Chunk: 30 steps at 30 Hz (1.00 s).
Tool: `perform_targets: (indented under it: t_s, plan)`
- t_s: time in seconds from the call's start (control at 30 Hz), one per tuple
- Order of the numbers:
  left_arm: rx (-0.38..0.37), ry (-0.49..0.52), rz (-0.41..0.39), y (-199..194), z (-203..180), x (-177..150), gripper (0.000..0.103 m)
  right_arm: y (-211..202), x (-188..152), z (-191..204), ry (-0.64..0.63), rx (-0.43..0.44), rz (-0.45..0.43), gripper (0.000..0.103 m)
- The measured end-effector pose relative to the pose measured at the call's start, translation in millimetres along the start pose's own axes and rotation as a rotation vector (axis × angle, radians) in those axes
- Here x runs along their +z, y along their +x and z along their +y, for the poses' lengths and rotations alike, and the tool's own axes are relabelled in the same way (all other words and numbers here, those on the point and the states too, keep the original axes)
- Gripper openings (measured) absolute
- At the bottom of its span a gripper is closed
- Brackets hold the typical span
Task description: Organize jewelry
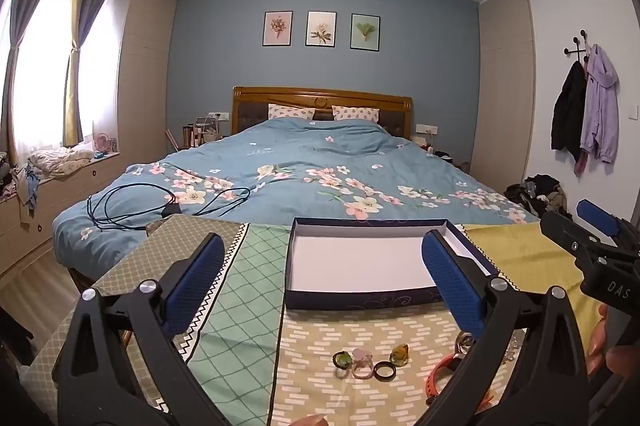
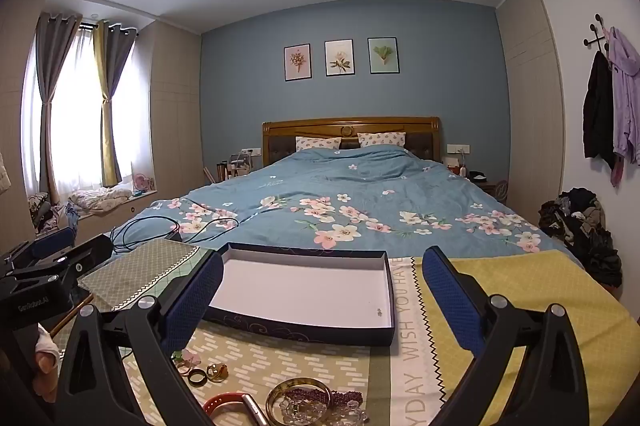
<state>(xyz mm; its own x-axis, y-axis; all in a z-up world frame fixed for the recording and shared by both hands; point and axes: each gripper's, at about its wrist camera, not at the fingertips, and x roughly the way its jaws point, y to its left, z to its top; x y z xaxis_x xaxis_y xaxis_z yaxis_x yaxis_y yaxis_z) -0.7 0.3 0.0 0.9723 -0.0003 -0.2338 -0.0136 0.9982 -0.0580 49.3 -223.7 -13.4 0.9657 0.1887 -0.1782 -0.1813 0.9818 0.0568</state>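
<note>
Rings (image 1: 370, 362) are being framed just below and ahead of the left gripper (image 1: 324, 274), whose jaws are gaping empty; the right gripper (image 2: 320, 294) is likewise spread, nothing held. Beyond both, the box (image 1: 360, 266) is lying crosswise, nearer the left.

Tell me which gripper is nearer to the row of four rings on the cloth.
Left. The left gripper, open, points over the rings, which lie just below between its fingers. The right gripper, open too, has the rings off by its left finger.
</note>
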Motion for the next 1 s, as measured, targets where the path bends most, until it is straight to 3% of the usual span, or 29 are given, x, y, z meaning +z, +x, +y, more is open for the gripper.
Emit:
perform_targets:
  t_s: [1.0]
  plan:
    - [-0.008, 0.008, 0.012, 1.8, 0.9, -8.4, 0.097, -0.5, 1.2, -4.2, 0.002, -0.006, 0.006, 0.096]
